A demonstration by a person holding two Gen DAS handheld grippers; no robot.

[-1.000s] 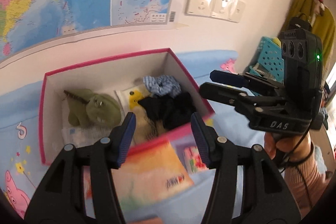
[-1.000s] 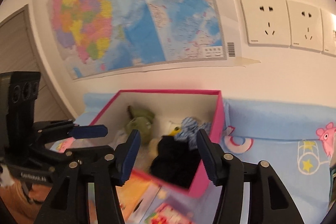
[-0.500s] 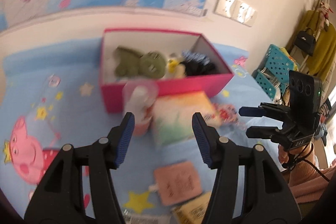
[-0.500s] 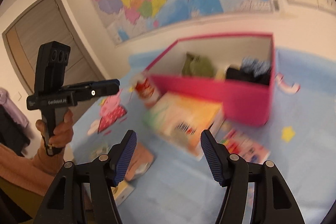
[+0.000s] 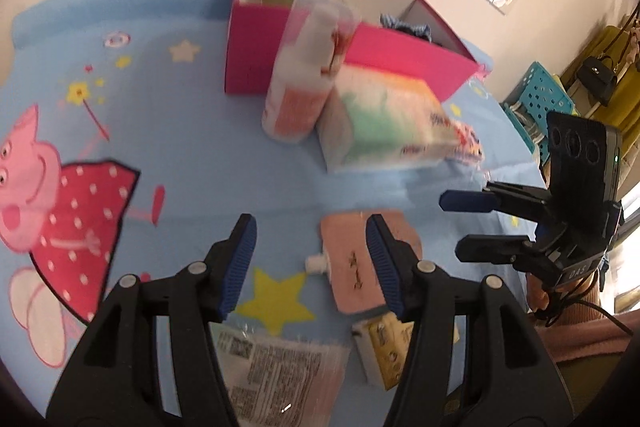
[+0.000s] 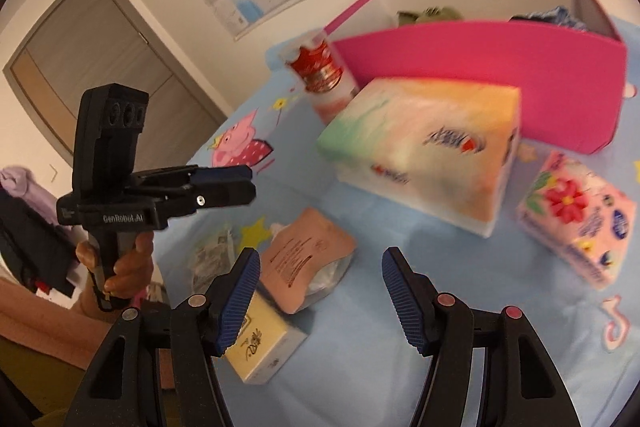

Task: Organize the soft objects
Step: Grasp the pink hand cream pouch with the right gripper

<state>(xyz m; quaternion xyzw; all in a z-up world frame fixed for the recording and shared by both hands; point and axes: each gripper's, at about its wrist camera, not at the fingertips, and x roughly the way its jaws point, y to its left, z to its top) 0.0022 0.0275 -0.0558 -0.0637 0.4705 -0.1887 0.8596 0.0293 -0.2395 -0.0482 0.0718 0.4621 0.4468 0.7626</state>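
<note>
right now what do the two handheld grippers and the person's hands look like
Both grippers are black plastic with ribbed blue pads on the fingers. The right gripper carries a boxy black camera block with three lenses, a small green light and white lettering, with a thin black cable trailing below. The left gripper reads "GenRobot.AI" in white. Bare hands grip the handles; a pinkish ribbed sleeve covers the right arm.

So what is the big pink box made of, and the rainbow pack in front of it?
The pink box looks like stiff matte cardboard: flat straight walls, plain white inside. The rainbow pack looks like a soft tissue pack in thin glossy plastic film, with rounded, slightly squashed corners, though blur leaves that open.
</note>
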